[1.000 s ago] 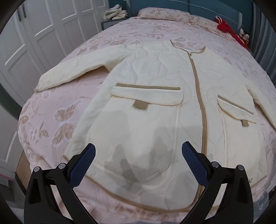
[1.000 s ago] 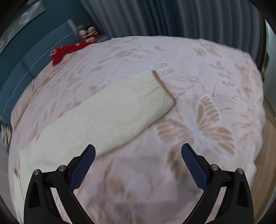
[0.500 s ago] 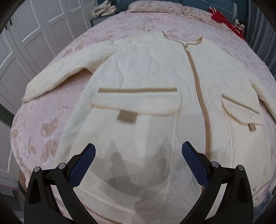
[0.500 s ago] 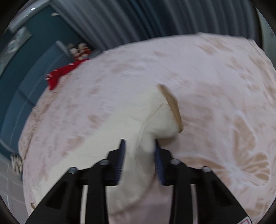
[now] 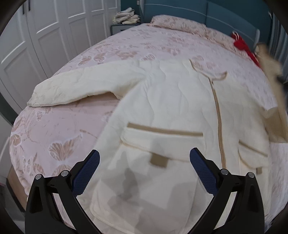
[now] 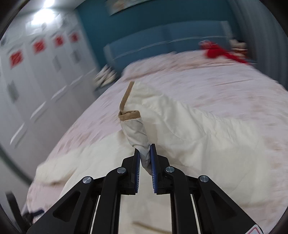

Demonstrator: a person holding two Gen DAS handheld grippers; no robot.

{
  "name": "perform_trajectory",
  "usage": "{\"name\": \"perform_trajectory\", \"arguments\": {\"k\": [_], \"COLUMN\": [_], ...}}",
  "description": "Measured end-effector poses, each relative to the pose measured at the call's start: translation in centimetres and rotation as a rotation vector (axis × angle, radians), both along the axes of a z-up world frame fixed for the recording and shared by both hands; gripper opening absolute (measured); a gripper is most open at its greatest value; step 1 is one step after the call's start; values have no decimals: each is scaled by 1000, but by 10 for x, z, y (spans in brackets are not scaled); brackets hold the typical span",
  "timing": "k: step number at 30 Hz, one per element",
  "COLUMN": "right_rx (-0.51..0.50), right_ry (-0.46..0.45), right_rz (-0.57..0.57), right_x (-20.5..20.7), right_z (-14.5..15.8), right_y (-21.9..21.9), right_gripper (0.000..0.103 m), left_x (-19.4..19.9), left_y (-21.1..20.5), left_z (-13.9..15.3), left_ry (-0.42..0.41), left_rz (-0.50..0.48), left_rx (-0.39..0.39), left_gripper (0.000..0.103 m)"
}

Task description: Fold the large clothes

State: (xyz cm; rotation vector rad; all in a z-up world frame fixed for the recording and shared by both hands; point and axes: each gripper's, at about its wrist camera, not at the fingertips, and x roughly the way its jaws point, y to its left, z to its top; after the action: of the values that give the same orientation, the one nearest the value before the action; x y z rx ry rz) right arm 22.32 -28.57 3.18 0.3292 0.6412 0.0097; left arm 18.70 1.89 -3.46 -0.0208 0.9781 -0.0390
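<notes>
The right gripper [image 6: 144, 156] has its jaws clamped together on the sleeve [image 6: 134, 133] of a cream quilted jacket [image 5: 167, 115], the blue pads [image 6: 153, 165] pinching the fabric just below the tan cuff [image 6: 129, 115], which stands up above the fingertips. The gripped sleeve is lifted clear of the bed [image 5: 136, 46] and rises toward the jacket's body, which spreads cream beneath and to the right of the gripper in the right wrist view; much of that view is blurred. The left gripper [image 5: 144, 158] has its jaws wide apart and holds nothing, hovering over the lower front of the jacket, with its shadow falling on the cloth between the pads. Beyond it lies a flap pocket [image 5: 162, 142] with a tan tab, and to the right of that the tan zipper line [image 5: 218, 117] running up to the collar. The jacket lies face up on the bed, which is covered by a pink spread with a butterfly pattern; its other sleeve [image 5: 77, 86] stretches flat toward the left edge of the bed. At the right edge of the left wrist view the raised sleeve shows as a blurred cream shape. A red garment [image 5: 243, 46] lies near the blue headboard [image 5: 198, 9], white wardrobe doors [image 5: 45, 36] stand to the left, and folded pale clothes [image 5: 126, 17] rest on a nightstand.
</notes>
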Motion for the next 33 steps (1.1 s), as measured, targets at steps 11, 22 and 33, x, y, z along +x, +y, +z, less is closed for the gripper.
{"name": "perform_trajectory", "arguments": {"k": [11, 22, 33], "right_rx": [-32, 115, 384], "right_ry": [215, 218, 183], "right_rz": [229, -210, -401], "right_x": [-7, -112, -100], "right_z": [-100, -95, -123], "right_y": [129, -21, -116], "right_gripper": [45, 57, 53], "left_x": [46, 108, 129], "left_y": [18, -71, -31], "left_z": [-5, -72, -39], "left_ry": [26, 266, 141], "left_rz": [9, -71, -48], "left_rx": [-231, -510, -422], "left_gripper": [98, 84, 6]}}
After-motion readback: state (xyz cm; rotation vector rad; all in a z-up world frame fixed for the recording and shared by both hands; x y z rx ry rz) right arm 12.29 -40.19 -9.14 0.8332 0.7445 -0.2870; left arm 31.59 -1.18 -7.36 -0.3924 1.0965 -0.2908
